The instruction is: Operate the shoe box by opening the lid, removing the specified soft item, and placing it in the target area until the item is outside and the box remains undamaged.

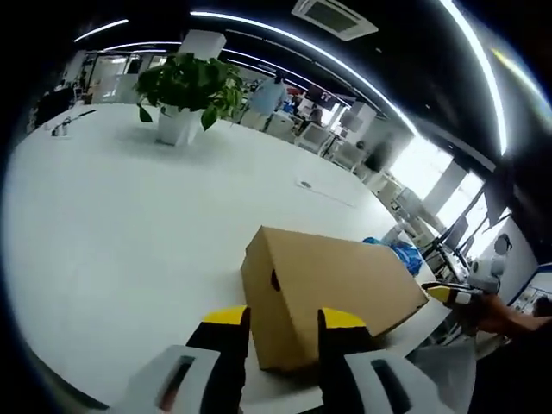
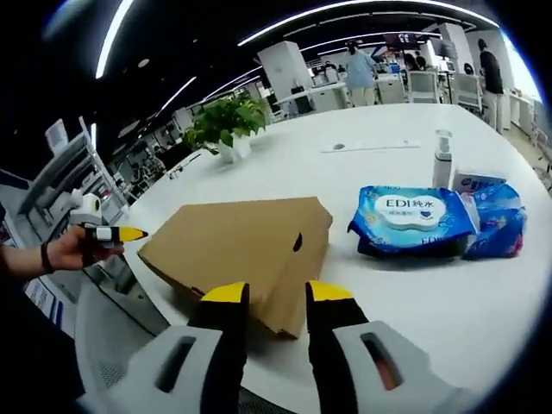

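Both hand-held grippers, left (image 1: 282,325) and right (image 2: 275,298), hang released and empty above the closed shoe box (image 1: 332,289) on the white table (image 1: 121,224). The right gripper view adds blue wipe packs (image 2: 412,221) beside it.

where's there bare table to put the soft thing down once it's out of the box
Broad bare table lies between the closed cardboard box and the potted plant. Another open patch sits in front of the blue wipes pack. It is crowded around the wipes, the pump bottle and the other blue packs.
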The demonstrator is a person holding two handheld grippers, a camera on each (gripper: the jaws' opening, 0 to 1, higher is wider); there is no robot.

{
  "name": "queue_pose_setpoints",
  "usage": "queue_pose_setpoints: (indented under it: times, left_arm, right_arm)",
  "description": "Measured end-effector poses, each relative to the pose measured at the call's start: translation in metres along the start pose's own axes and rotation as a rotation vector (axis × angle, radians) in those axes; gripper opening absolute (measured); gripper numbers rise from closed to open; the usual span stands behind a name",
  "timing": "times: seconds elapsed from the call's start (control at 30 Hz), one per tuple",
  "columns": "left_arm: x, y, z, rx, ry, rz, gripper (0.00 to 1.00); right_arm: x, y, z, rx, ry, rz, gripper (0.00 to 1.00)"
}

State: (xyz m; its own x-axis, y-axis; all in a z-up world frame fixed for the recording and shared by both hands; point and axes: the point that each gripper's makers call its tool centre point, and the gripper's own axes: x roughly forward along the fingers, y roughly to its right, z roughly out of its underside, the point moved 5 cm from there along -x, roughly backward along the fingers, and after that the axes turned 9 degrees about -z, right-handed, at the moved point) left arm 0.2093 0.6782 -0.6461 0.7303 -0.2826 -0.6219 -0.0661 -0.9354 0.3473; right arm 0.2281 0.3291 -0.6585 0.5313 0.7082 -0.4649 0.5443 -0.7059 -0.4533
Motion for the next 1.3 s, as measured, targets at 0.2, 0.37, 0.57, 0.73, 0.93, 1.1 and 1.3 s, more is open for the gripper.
queue_pose_setpoints:
  times: [0.2, 0.37, 0.57, 0.73, 0.93, 1.1, 1.3]
  left_arm:
    - [0.008, 0.005, 0.014, 0.04, -0.072, 0.018, 0.26]
    - [0.015, 0.004, 0.018, 0.064, -0.106, 0.028, 0.22]
    - [0.026, 0.003, 0.007, 0.053, -0.094, 0.025, 0.21]
    - [0.042, 0.001, -0.009, 0.052, -0.088, 0.013, 0.21]
    - [0.065, 0.0, -0.03, 0.054, -0.078, 0.002, 0.21]
    - [0.084, 0.004, -0.046, 0.053, -0.077, 0.003, 0.21]
    - [0.106, 0.01, -0.062, 0.05, -0.07, 0.007, 0.21]
  right_arm:
    - [0.009, -0.003, 0.007, 0.024, -0.025, -0.02, 0.21]
    - [0.017, -0.003, 0.01, 0.013, -0.044, -0.013, 0.18]
    - [0.024, 0.001, 0.002, -0.033, -0.049, -0.001, 0.17]
    - [0.036, 0.009, -0.01, -0.036, -0.047, 0.012, 0.17]
    - [0.053, 0.025, -0.032, -0.045, -0.046, 0.038, 0.17]
    - [0.063, 0.041, -0.049, -0.06, -0.054, 0.073, 0.16]
    - [0.07, 0.06, -0.067, -0.078, -0.062, 0.112, 0.16]
